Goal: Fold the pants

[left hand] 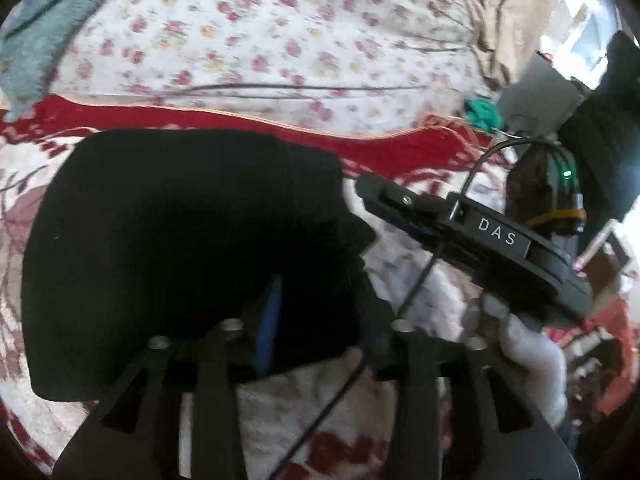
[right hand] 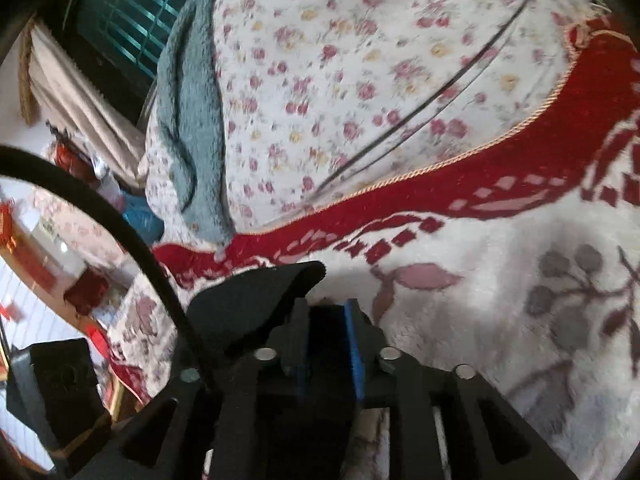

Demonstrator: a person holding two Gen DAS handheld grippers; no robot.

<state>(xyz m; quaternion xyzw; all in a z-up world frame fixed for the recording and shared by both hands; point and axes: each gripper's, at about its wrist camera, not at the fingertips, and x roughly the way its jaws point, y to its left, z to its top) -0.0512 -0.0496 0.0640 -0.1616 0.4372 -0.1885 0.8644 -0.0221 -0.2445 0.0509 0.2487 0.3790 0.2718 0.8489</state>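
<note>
The black pants (left hand: 168, 240) lie bunched in a thick folded heap on a fleecy white blanket with red and maroon leaf patterns (left hand: 432, 288), which covers the near part of the bed. Beyond its red border, the bed shows a pale sheet dotted with small pink and yellow flowers (left hand: 280, 32), and a grey-blue towel (right hand: 192, 132) lies along that sheet's far edge. The left gripper (left hand: 320, 312) sits right at the near edge of the heap, its fingers standing partly apart with black cloth between them; the dark fabric makes it hard to tell whether the blue pads press on it. The right gripper (right hand: 328, 344) holds its fingers at a narrow gap, and a loose flap of the pants sticks up just to the left of them; what fills the dark gap itself I cannot tell. In the left view the right gripper appears off to the right, held in a white-gloved hand (left hand: 532, 356), with a thin black cable (left hand: 416, 280) trailing across the blanket.
</note>
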